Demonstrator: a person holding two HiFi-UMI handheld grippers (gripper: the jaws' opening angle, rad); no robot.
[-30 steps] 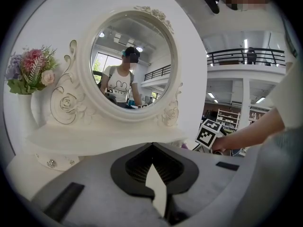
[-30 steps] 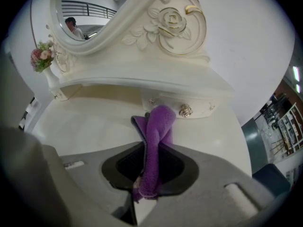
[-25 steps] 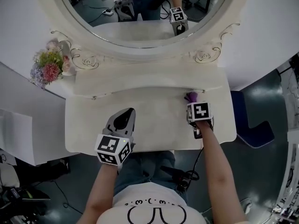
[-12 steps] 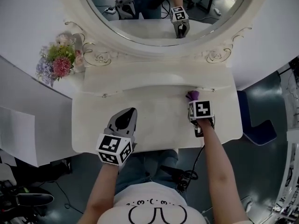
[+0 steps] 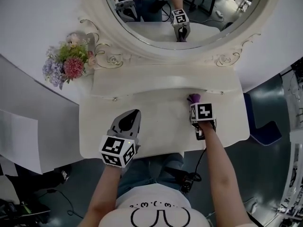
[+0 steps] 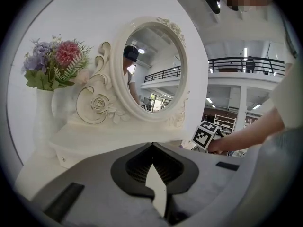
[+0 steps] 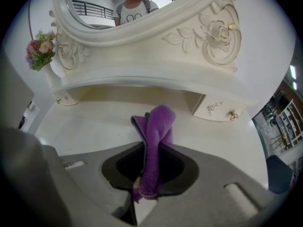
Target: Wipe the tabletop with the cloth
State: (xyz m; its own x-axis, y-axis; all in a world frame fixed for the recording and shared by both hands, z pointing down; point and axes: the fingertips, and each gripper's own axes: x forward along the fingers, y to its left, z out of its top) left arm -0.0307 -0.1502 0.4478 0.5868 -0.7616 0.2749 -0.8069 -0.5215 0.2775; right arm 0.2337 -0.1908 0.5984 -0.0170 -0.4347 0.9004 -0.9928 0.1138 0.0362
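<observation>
- A carved cream mirror with rose scrollwork rises behind the smooth, pale tabletop, and a vase of flowers stands at its left end.
- A small knobbed drawer sits under the raised back shelf, near the cloth.
- The right gripper pinches a fuzzy purple cloth, bunched into a fold, over the tabletop's right side.
- The left gripper hovers front-left, its jaws pressed together with nothing between them.
</observation>
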